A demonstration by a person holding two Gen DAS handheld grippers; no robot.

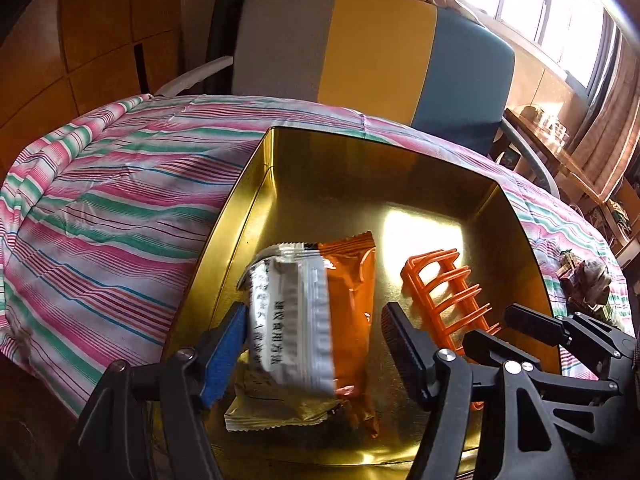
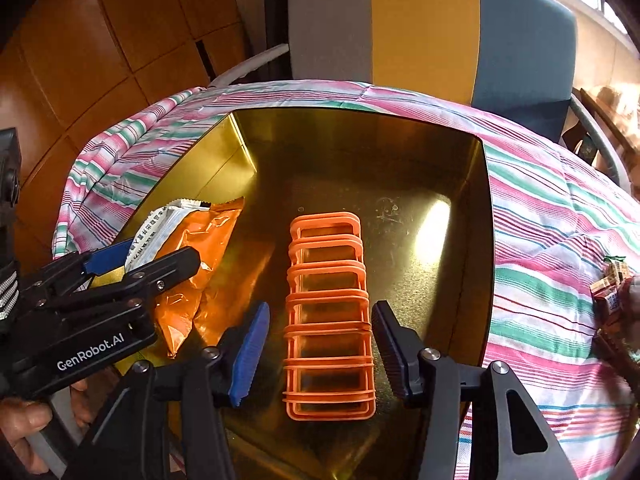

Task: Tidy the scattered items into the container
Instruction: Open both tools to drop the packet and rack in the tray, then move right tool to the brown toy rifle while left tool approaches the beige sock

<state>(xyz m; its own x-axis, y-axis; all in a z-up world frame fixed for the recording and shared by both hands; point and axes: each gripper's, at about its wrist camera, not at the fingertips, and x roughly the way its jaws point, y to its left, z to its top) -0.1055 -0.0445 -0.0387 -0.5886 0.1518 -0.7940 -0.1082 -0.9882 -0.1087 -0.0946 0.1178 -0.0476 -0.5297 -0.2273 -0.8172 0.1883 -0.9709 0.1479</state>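
Observation:
A gold metal tin [image 1: 248, 184] [image 2: 486, 208] sits open on the striped cloth. Inside lie an orange and white snack packet [image 1: 316, 316] [image 2: 192, 248] and an orange plastic rack [image 1: 444, 292] [image 2: 328, 312]. My left gripper [image 1: 314, 344] is open, its fingers either side of the packet without touching it. My right gripper [image 2: 318, 348] is open, its fingers either side of the rack with gaps on both sides. The left gripper also shows in the right wrist view [image 2: 140, 258], and the right gripper's fingers [image 1: 532, 324] show in the left wrist view.
A pink, green and white striped cloth [image 1: 120, 208] [image 2: 560, 248] covers the table. Small wrapped items [image 1: 588, 280] [image 2: 612, 284] lie on the cloth right of the tin. A grey, yellow and blue chair [image 1: 376, 52] stands behind the table.

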